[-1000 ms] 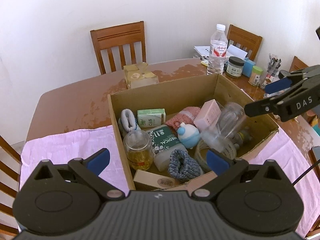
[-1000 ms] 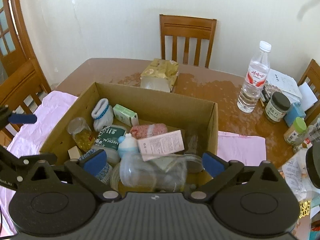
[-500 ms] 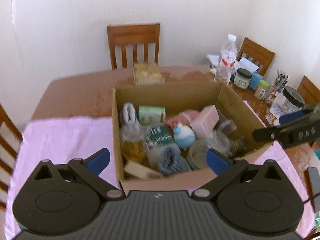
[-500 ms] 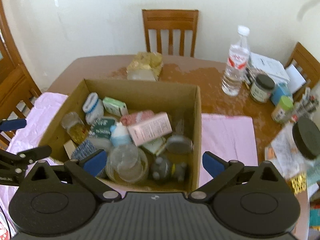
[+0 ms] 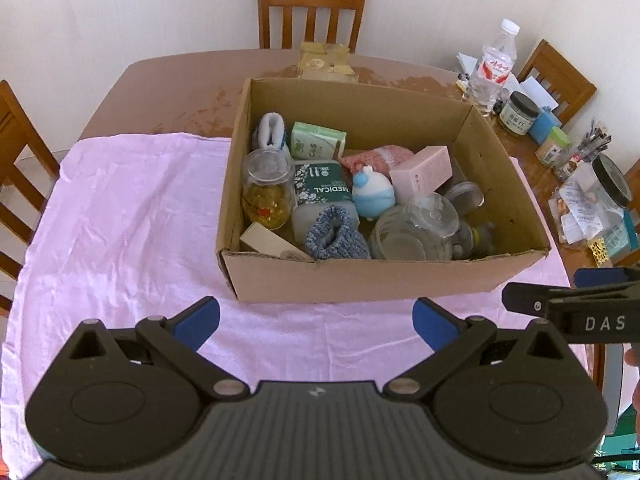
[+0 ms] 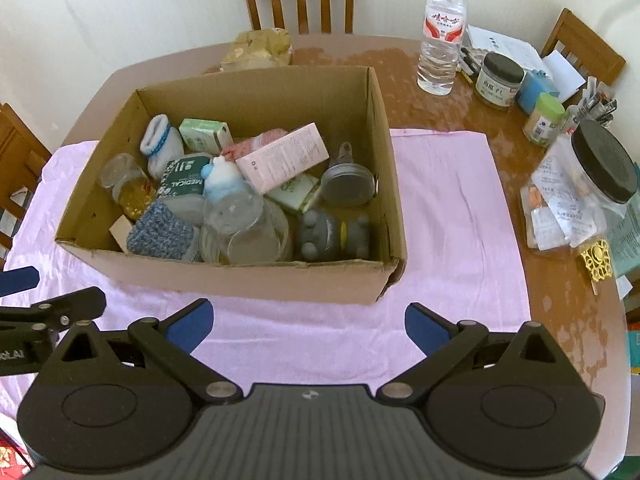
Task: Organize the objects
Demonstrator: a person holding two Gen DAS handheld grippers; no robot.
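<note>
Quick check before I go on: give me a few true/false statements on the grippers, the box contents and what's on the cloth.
1. Both grippers are open and hold nothing. True: left gripper and right gripper have jaws spread wide over the cloth.
2. The box is empty. False: it is packed with items.
3. The pink carton lies in the box. True.
4. The water bottle is inside the box. False: it stands on the bare table behind the cloth.
5. The pink cloth to the right of the box is covered with jars. False: no jars stand on it; they are on the bare table beyond its edge.
</note>
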